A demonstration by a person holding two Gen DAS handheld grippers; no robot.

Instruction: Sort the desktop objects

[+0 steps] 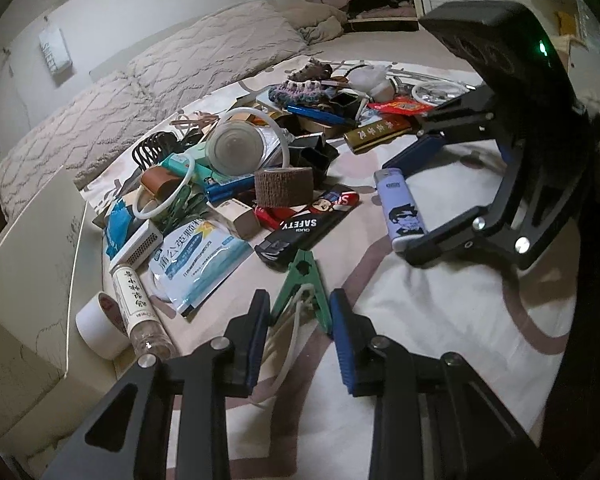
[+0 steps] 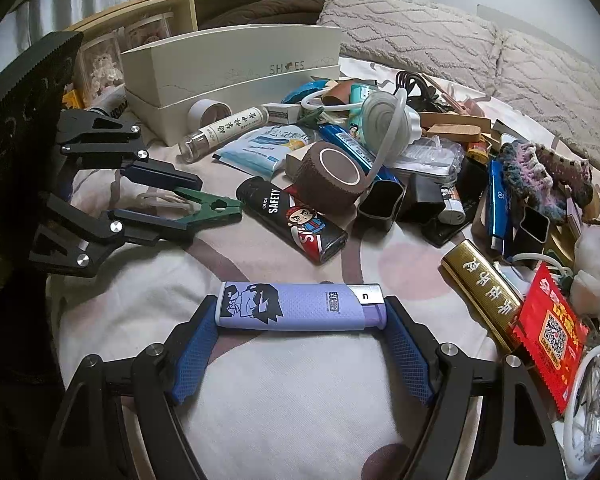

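So the whole mess sits on a bed [image 2: 300, 400] with a patterned sheet, and the shoe box [image 2: 228, 64] at the far left looks like one place sorted stuff could go. The big pile [image 1: 260, 152] fills the far side of the sheet; two items lie apart on the near side.

The right hand-held gripper [image 2: 302, 314] has the purple lighter [image 2: 296, 306] lengthwise between its pads, both ends touching — grasping it. End-to-end is a slippery hold, so I'd lift slowly and level.

The left hand-held gripper [image 1: 300, 312] is clenched on the handles of the green clothes peg [image 1: 300, 284], white cord [image 1: 288, 344] trailing beneath. Squeezing the handles opens the peg's mouth — watch it doesn't snag the sheet, and keep the cord clear of the black lighter [image 1: 308, 226] just beyond.
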